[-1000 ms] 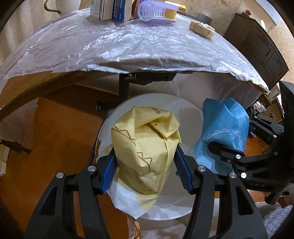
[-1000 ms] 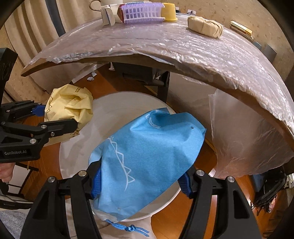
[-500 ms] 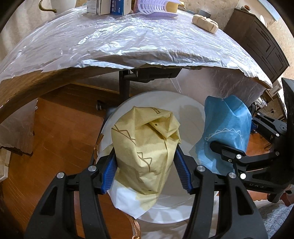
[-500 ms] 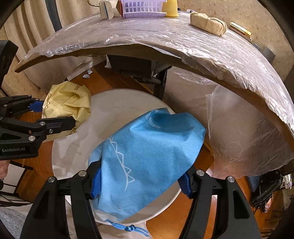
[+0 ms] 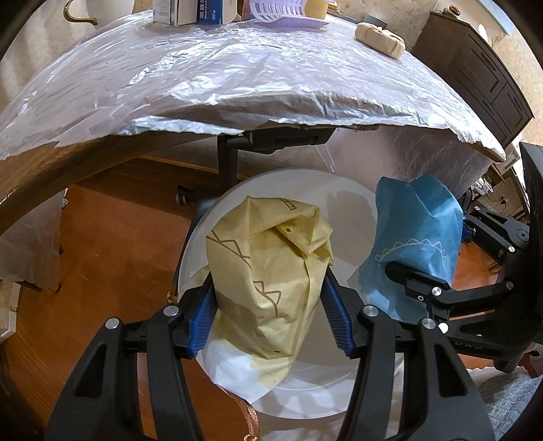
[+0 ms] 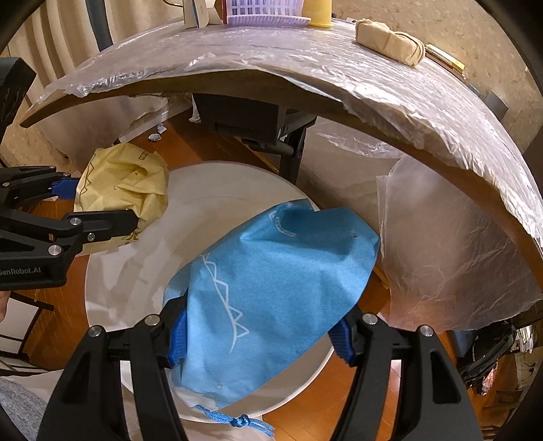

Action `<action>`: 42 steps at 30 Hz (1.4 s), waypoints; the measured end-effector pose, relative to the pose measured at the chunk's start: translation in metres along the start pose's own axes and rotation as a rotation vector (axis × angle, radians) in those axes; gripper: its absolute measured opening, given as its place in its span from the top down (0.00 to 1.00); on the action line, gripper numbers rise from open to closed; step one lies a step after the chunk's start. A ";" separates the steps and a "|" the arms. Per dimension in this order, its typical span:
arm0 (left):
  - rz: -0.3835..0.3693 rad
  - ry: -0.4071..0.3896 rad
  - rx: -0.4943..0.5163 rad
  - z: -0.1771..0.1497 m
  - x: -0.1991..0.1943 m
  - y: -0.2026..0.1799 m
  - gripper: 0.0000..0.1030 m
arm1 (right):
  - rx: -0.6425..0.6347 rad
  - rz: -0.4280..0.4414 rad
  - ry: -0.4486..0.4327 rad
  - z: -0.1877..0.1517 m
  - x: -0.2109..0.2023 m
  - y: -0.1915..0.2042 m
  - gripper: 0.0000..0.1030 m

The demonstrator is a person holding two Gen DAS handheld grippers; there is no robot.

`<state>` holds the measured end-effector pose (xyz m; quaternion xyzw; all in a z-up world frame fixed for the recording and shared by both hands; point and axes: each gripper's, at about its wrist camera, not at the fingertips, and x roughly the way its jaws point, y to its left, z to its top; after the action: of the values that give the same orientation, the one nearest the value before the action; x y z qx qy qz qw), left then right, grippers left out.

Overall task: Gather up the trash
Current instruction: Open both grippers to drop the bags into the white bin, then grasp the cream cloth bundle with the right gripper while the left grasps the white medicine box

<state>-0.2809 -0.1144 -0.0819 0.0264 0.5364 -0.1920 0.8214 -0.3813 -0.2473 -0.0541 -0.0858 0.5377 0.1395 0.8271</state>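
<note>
My left gripper (image 5: 268, 312) is shut on a crumpled yellow drawstring bag (image 5: 271, 271) and holds it over a round white bin (image 5: 353, 190) on the floor. My right gripper (image 6: 261, 332) is shut on a crumpled blue drawstring bag (image 6: 275, 295), also over the white bin (image 6: 237, 179). In the left wrist view the blue bag (image 5: 414, 237) and the right gripper show at the right. In the right wrist view the yellow bag (image 6: 125, 183) and the left gripper show at the left.
A table covered in clear plastic sheet (image 5: 237, 74) overhangs the bin. On it stand boxes (image 5: 190, 12), a purple basket (image 6: 264, 13) and a tan bundle (image 6: 390, 40). A black table leg (image 5: 227, 163) stands behind the bin. Wooden floor (image 5: 112, 237) lies to the left.
Both grippers have drawn back and down a little with their bags, so the table edge sits higher in view. Both grips are unchanged.
</note>
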 end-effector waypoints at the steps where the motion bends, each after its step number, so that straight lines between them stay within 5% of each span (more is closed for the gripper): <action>1: 0.000 0.000 0.000 0.000 0.000 0.000 0.44 | 0.001 0.001 0.002 0.000 0.000 0.000 0.37; 13: -0.029 -0.002 0.000 0.001 0.000 0.003 0.44 | -0.013 0.018 -0.008 0.001 -0.002 -0.004 0.37; 17: -0.039 -0.054 0.010 -0.001 -0.007 0.004 0.19 | -0.044 -0.008 -0.080 -0.003 -0.019 -0.003 0.09; 29: -0.060 -0.099 -0.060 -0.006 -0.045 0.017 0.17 | -0.034 -0.018 -0.222 -0.004 -0.086 -0.019 0.08; 35: -0.119 -0.216 -0.046 0.003 -0.102 0.009 0.17 | -0.015 -0.060 -0.359 0.012 -0.135 -0.030 0.08; 38: -0.146 -0.335 -0.049 0.011 -0.139 0.008 0.01 | 0.008 -0.119 -0.445 0.023 -0.153 -0.038 0.04; 42: -0.121 -0.472 -0.068 0.032 -0.169 0.011 0.01 | 0.035 -0.174 -0.485 0.044 -0.156 -0.055 0.04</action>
<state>-0.3091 -0.0634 0.0807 -0.0792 0.3364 -0.2236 0.9113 -0.3855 -0.3084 0.1056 -0.0814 0.3167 0.0752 0.9420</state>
